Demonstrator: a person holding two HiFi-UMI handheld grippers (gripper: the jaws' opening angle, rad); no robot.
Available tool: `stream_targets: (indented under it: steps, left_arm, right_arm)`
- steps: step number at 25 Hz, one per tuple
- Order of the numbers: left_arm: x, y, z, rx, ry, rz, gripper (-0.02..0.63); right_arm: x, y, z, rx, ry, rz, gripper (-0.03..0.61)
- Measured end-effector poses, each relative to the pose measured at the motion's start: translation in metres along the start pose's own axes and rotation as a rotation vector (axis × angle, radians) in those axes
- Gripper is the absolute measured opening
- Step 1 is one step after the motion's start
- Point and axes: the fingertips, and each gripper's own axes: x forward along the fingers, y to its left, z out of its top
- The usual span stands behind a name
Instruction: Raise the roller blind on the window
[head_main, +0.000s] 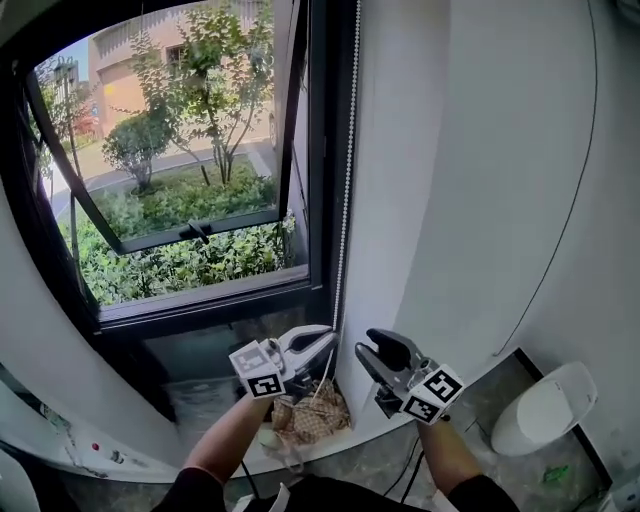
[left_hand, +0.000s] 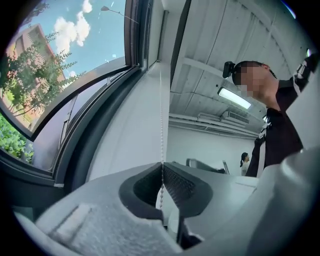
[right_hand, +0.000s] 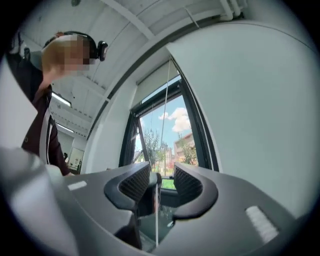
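Note:
A white bead chain hangs down the window's right frame. My left gripper is shut on the chain low down. In the left gripper view the chain runs straight up from the closed pads. My right gripper stands just right of the left one, open and holding nothing. In the right gripper view the chain passes through the gap between the spread jaws without touching either pad. A pale blind edge shows at the top of the window; the glass below is uncovered.
A tilted open sash fills the lower window. On the floor below the sill sits a woven basket, and a white toilet-like fixture stands at the right. A thin cable runs down the white wall.

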Motion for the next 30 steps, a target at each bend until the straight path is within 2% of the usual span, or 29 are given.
stream_targets:
  steps: [4, 7, 10, 16, 19, 20, 21, 25, 28, 30]
  left_arm:
    - [0.006, -0.008, 0.0, -0.008, -0.003, -0.008, 0.011]
    - [0.007, -0.012, 0.001, -0.008, 0.001, -0.004, 0.011]
    - [0.005, -0.014, 0.002, -0.009, 0.006, -0.001, 0.011]
    - [0.004, -0.02, 0.002, -0.023, 0.001, -0.008, 0.011]
    - [0.006, -0.026, 0.002, -0.035, -0.009, -0.021, 0.011]
    - [0.007, -0.029, 0.002, -0.037, -0.011, -0.026, 0.011]
    - [0.008, -0.03, 0.001, -0.038, -0.013, -0.031, 0.011]
    - [0.008, -0.028, -0.002, -0.043, -0.016, -0.035, 0.011]
    - [0.011, -0.029, -0.018, -0.029, 0.03, -0.037, 0.011]
    - [0.008, -0.025, -0.047, -0.033, 0.092, -0.033, 0.011]
  right_arm:
    - [0.024, 0.0, 0.056, -0.027, -0.1, 0.014, 0.144]
    - [0.042, 0.007, 0.077, -0.079, -0.103, 0.03, 0.144]
    - [0.058, 0.01, 0.087, -0.087, -0.087, 0.041, 0.147]
    - [0.077, 0.013, 0.097, 0.0, -0.083, 0.07, 0.156]
    - [0.079, 0.02, 0.102, -0.007, -0.103, 0.083, 0.108]
    - [0.078, 0.022, 0.104, -0.011, -0.115, 0.085, 0.081]
    - [0.077, 0.023, 0.105, -0.018, -0.125, 0.08, 0.029]
    - [0.07, 0.017, 0.104, -0.031, -0.152, 0.056, 0.017]
    - [0.062, 0.013, 0.092, -0.061, -0.128, 0.045, 0.016]
    - [0.056, 0.011, 0.067, -0.057, -0.077, 0.036, 0.015]
